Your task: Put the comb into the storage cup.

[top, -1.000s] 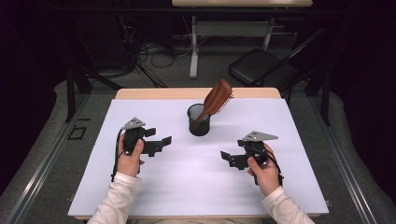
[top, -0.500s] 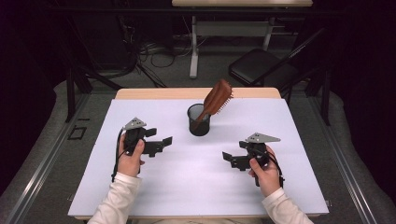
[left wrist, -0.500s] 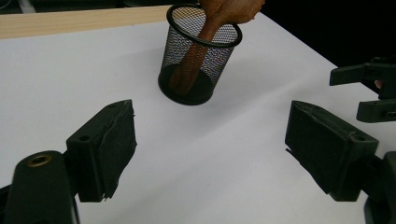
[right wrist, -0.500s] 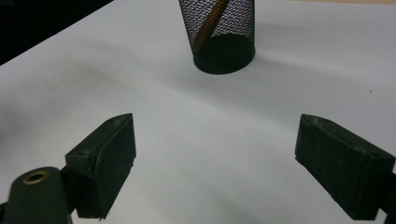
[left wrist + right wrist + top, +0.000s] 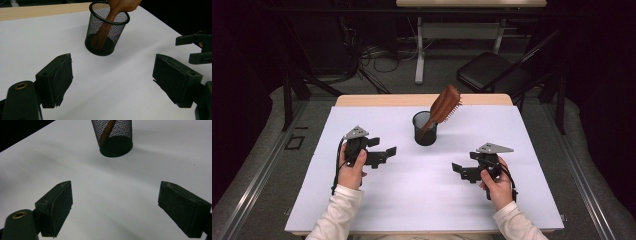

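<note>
Left hand-held gripper (image 5: 383, 154) held in person's left hand (image 5: 351, 167), near-left of scene, jaws spread wide, nothing between them, pointing right toward centre. Right hand-held gripper (image 5: 460, 171) held in right hand (image 5: 497, 183), near-right, jaws also wide apart and empty, pointing left. Both forearms in white sleeves (image 5: 335, 215) enter from near edge. Grey three-cornered plate (image 5: 356, 132) tops each gripper. Two grippers well apart, facing each other.

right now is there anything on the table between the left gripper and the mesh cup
Nothing: in the left gripper view, bare white table runs from the open left gripper to the mesh cup holding the hairbrush.
</note>
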The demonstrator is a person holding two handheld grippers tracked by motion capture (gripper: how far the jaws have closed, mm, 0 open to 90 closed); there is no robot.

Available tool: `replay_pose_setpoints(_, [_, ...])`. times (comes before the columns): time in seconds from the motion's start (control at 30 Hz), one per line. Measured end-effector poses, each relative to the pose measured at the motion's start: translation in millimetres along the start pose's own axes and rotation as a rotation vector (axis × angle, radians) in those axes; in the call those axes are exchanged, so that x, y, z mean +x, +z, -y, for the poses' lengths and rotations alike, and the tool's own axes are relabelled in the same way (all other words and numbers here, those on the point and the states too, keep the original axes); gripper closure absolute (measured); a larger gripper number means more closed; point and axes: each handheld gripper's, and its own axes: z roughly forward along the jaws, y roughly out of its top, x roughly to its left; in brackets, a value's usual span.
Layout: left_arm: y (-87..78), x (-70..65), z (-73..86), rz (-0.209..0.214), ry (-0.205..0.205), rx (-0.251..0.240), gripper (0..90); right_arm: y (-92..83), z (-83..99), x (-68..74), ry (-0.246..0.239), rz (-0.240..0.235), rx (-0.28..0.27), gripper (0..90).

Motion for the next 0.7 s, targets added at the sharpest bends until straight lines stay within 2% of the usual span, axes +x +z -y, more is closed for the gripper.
replay_pose_setpoints(0.7, [-0.4, 1.0, 0.0, -0.001, 0.001, -0.001, 16.5, 0.6, 2.0, -2.0, 0.000, -0.010, 0.011, 12.3])
